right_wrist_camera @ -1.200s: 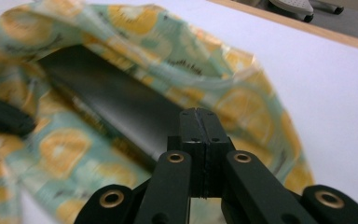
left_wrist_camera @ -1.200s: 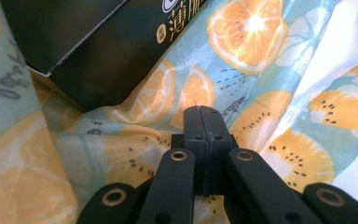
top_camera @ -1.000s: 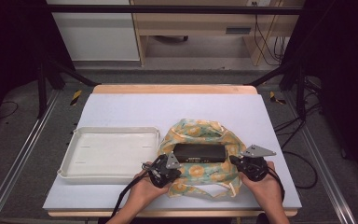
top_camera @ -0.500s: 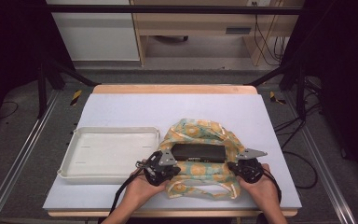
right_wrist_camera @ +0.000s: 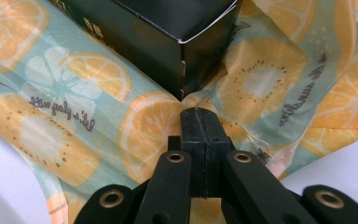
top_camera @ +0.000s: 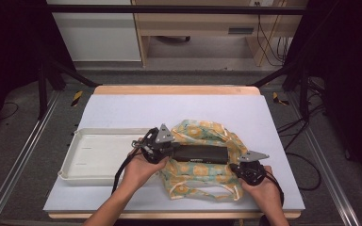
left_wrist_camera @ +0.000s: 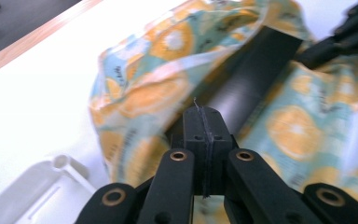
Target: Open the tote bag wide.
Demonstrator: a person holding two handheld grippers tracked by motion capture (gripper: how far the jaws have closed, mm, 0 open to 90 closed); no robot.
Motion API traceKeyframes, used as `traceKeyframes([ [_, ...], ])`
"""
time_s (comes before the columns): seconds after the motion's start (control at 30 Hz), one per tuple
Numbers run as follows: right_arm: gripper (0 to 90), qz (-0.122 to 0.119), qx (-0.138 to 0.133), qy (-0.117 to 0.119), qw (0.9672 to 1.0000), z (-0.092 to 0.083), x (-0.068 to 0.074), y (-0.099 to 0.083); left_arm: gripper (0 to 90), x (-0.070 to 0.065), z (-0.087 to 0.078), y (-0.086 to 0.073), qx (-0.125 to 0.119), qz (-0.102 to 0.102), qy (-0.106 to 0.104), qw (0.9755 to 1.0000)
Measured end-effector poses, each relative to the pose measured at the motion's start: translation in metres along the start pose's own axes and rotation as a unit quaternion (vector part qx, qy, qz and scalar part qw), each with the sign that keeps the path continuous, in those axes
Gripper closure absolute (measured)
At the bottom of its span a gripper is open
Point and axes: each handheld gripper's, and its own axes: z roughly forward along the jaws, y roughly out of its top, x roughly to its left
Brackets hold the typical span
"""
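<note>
With both tongs pinched shut, left tongs point(top_camera: 169, 147) and right tongs point(top_camera: 235, 165) on the fruit-print bag point(top_camera: 202, 172) around the black box point(top_camera: 200, 154) mid-surface, the person probably wants to lift evenly so nothing slides out.

Fruit-print cloth bag point(top_camera: 202, 172), teal with orange citrus slices, lay crumpled and spread open at lower centre of the high view. Long black box point(top_camera: 200, 154) lay flat inside it, running left to right, cloth bunched up around both its ends.
</note>
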Motion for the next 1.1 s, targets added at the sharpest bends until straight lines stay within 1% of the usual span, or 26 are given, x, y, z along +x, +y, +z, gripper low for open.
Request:
traceKeyframes([
  [0.1, 90.0, -0.001, -0.001, 0.001, 1.0, 0.0, 0.0, 0.0, 90.0, 0.01, 0.011, -0.002, 0.018, 0.007, 0.006, 0.9998],
  [0.17, 90.0, -0.002, 0.0, 0.001, 1.0, 0.0, 0.0, 0.0, 90.0, 0.017, 0.016, -0.004, 0.025, 0.01, 0.01, 0.9996],
  [0.27, 90.0, -0.003, -0.001, 0.002, 1.0, 0.0, 0.0, 0.0, 90.0, 0.022, 0.023, -0.007, 0.045, 0.009, 0.022, 0.9987],
  [0.4, 90.0, -0.003, -0.004, 0.004, 1.0, 0.0, -0.001, -0.001, 90.0, 0.032, 0.036, -0.013, 0.074, 0.02, 0.024, 0.9968],
  [0.57, 90.0, -0.007, -0.005, 0.004, 1.0, 0.0, -0.002, -0.001, 90.0, 0.037, 0.05, -0.019, 0.097, 0.017, 0.018, 0.995],
  [0.63, 90.0, -0.002, -0.005, 0.005, 1.0, 0.0, -0.001, -0.001, 90.0, 0.04, 0.055, -0.02, 0.106, 0.027, 0.014, 0.9939],
  [0.7, 90.0, -0.002, -0.006, 0.006, 1.0, 0.0, -0.002, -0.001, 90.0, 0.044, 0.059, -0.023, 0.114, 0.037, 0.01, 0.9927],
  [0.77, 90.0, 0.001, -0.006, 0.006, 1.0, 0.0, -0.002, -0.002, 90.0, 0.046, 0.062, -0.025, 0.117, 0.039, 0.006, 0.9924],
  [0.87, 90.0, -0.001, -0.006, 0.006, 1.0, -0.002, -0.002, -0.001, 90.0, 0.045, 0.061, -0.024, 0.113, 0.036, 0.006, 0.9929],
  [0.97, 89.8, -0.001, -0.021, 0.007, 0.9997, -0.01, 0.0, 0.002, 90.0, 0.045, 0.06, -0.024, 0.113, 0.04, 0.006, 0.9928],
  [1.07, 89.8, -0.004, -0.041, 0.007, 0.9991, -0.021, 0.003, 0.008, 90.0, 0.043, 0.058, -0.024, 0.113, 0.035, 0.007, 0.993],
  [1.1, 89.8, -0.009, -0.048, 0.006, 0.9988, -0.025, 0.004, 0.012, 90.0, 0.043, 0.058, -0.024, 0.112, 0.034, 0.006, 0.9931],
])
